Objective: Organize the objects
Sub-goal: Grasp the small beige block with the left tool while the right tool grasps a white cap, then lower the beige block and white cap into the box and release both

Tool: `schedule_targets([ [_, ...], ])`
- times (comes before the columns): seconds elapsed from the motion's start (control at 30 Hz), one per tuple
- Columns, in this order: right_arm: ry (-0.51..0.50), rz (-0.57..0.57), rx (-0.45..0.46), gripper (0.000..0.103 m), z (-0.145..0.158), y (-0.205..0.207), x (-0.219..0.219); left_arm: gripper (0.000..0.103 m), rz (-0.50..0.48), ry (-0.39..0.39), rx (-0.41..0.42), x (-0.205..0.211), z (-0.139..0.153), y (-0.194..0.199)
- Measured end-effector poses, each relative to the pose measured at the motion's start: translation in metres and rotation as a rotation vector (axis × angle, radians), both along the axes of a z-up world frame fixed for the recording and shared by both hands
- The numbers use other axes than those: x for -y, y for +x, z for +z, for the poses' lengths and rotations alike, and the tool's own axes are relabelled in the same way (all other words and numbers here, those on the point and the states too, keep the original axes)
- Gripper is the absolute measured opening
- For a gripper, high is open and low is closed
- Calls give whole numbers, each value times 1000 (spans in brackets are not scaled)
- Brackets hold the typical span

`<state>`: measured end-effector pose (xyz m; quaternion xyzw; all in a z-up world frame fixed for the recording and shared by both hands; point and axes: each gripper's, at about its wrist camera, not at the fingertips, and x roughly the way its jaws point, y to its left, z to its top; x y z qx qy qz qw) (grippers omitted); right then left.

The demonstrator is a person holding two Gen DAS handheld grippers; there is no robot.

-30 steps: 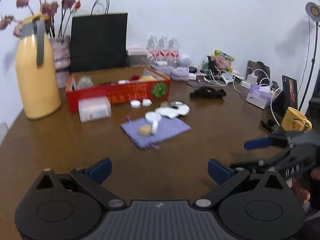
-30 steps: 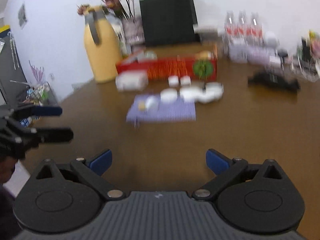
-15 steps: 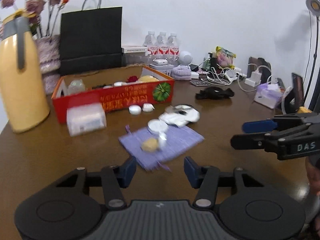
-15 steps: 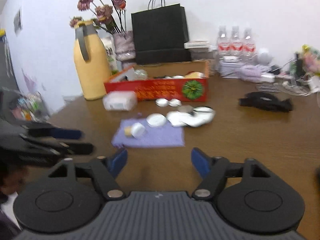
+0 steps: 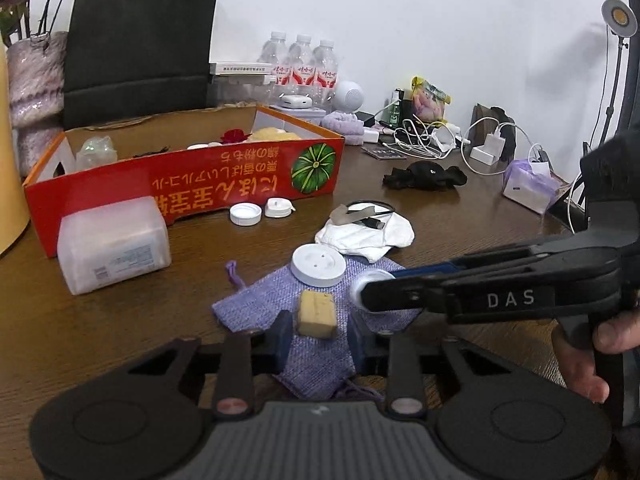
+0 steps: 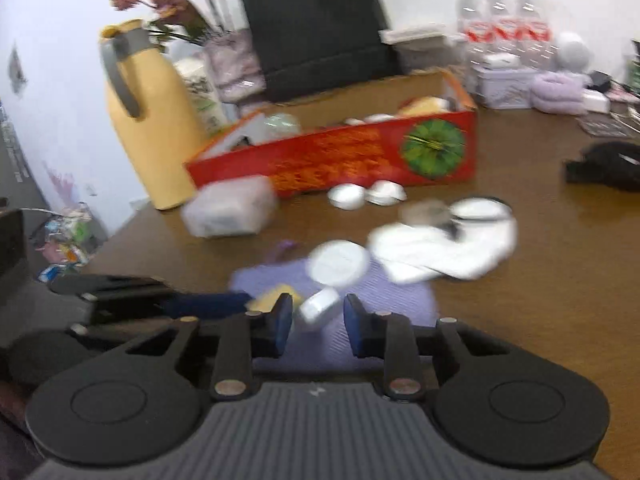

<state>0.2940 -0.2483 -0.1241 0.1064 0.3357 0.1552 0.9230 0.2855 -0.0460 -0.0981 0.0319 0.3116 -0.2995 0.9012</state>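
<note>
A purple pouch [image 5: 256,304] lies flat on the brown table [image 5: 120,320]. On it rest a yellow block [image 5: 317,313], a round white lid [image 5: 318,266] and a small white cap [image 6: 320,306]. My left gripper [image 5: 318,336] straddles the yellow block; its jaws are closing, with thin gaps still showing beside the block. My right gripper [image 6: 316,320] straddles the small white cap, its jaws closing too, and that view is blurred. In the left wrist view the right gripper [image 5: 374,290] reaches in from the right, held by a hand [image 5: 600,344].
A red cardboard box [image 5: 180,176] with several items stands behind the pouch. Beside it are a clear plastic container [image 5: 112,244], two white caps [image 5: 246,214] and a white cloth [image 5: 368,236]. A yellow jug [image 6: 148,120], black bag [image 5: 140,36], bottles [image 5: 304,64] and cables [image 5: 420,140] line the back.
Both grippers have come forward and down onto the purple pouch. Their jaws have narrowed from wide open, the left around the yellow block and the right around the small white cap.
</note>
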Motion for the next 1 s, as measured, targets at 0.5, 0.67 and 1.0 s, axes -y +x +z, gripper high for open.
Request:
schedule_targets([
  [0.5, -216, 6, 63, 10, -1, -6, -21, 20, 104, 27, 16, 5, 10, -7],
  [0.67, -147, -10, 99, 10, 14, -37, -12, 20, 162, -49, 43, -7, 32, -59],
  [1.0, -110, -8, 122, 10, 27, -111, -7, 20, 249, -54, 85, -20, 61, -128],
])
